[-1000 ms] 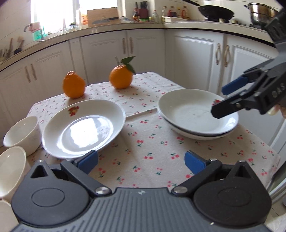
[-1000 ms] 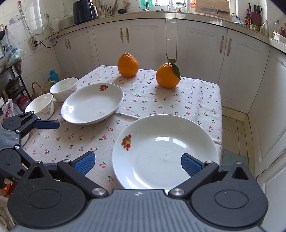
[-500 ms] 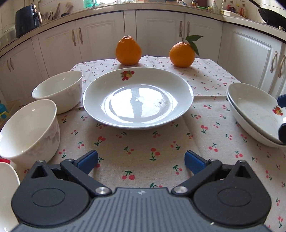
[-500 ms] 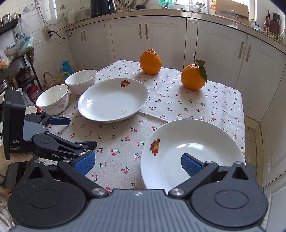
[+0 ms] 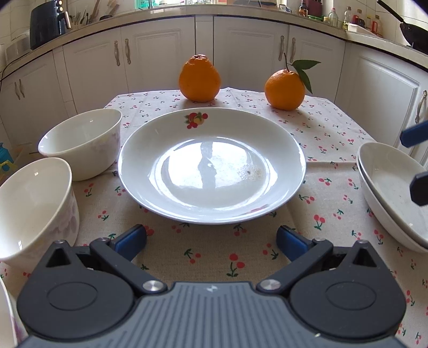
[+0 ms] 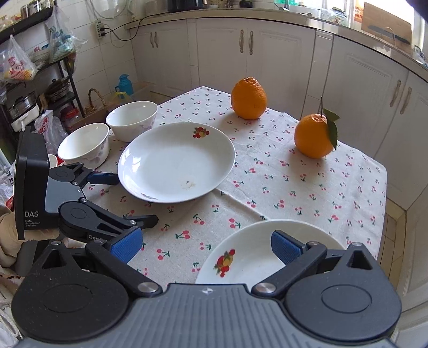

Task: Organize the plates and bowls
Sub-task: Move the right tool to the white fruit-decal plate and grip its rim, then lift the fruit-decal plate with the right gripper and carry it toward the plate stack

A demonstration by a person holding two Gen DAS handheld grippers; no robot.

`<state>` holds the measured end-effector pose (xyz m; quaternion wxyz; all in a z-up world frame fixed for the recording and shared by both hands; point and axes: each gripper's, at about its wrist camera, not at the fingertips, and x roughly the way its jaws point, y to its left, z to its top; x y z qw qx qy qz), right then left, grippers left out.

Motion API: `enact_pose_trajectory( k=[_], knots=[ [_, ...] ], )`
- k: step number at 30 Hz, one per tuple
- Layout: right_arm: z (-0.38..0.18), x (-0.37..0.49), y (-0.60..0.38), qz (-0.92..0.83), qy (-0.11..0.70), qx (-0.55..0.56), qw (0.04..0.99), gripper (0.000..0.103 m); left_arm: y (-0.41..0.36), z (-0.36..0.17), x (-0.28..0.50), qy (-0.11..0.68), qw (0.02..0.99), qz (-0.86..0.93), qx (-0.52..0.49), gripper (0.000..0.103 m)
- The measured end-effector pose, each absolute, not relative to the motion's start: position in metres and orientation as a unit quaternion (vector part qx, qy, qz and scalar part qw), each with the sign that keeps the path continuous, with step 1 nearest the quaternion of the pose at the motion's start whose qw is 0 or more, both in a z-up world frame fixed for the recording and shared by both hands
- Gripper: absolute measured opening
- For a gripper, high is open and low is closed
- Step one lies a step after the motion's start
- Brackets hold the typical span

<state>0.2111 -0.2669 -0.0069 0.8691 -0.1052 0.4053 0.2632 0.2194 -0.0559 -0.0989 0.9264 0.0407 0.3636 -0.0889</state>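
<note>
Home kitchen — white cabinets [image 5: 165,53], countertop [image 6: 267,20], wok [image 5: 412,26]

The left gripper [image 5: 211,238] has swung round from the stacked plates [image 5: 388,192] and closed in on the single plate [image 5: 211,166], which now sits dead ahead at twelve o'clock, just beyond its spread fingers. The right gripper [image 6: 206,246] has backed off toward six o'clock.

Table [image 5: 334,150] under cherry-print cloth [image 5: 214,257]. Centre frame: single plate [image 5: 211,166]. Left edge: two bowls [image 5: 80,142], [image 5: 32,206]. Right edge: stacked plates [image 5: 393,192]. Upper centre: two oranges [image 5: 199,77], [image 5: 285,89].
</note>
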Motion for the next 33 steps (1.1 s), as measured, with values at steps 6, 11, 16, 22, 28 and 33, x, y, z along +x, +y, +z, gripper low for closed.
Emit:
enact_pose_trajectory(
  k=[6,11,16,22,28,33],
  knots=[
    [-0.002,0.248,-0.245,0.309,0.403,-0.151,0.848,0.103,-0.056,-0.101,0.22,0.351,0.932,-0.078,0.038,0.103],
    [-0.008,0.28,-0.226,0.353,0.416,-0.163,0.822,0.103,-0.054,-0.101,0.219,0.349,0.933,-0.081,0.037,0.103],
    [-0.015,0.312,-0.213,0.384,0.428,-0.157,0.803,0.103,-0.055,-0.099,0.224,0.355,0.93,-0.088,0.042,0.103],
    [-0.028,0.354,-0.205,0.395,0.452,-0.145,0.787,0.103,-0.057,-0.099,0.229,0.354,0.93,-0.093,0.043,0.102],
    [-0.049,0.393,-0.197,0.411,0.475,-0.128,0.767,0.103,-0.058,-0.099,0.23,0.351,0.93,-0.103,0.044,0.102],
    [-0.061,0.419,-0.191,0.437,0.488,-0.095,0.75,0.103,-0.057,-0.099,0.232,0.349,0.93,-0.105,0.043,0.102]
  ],
)
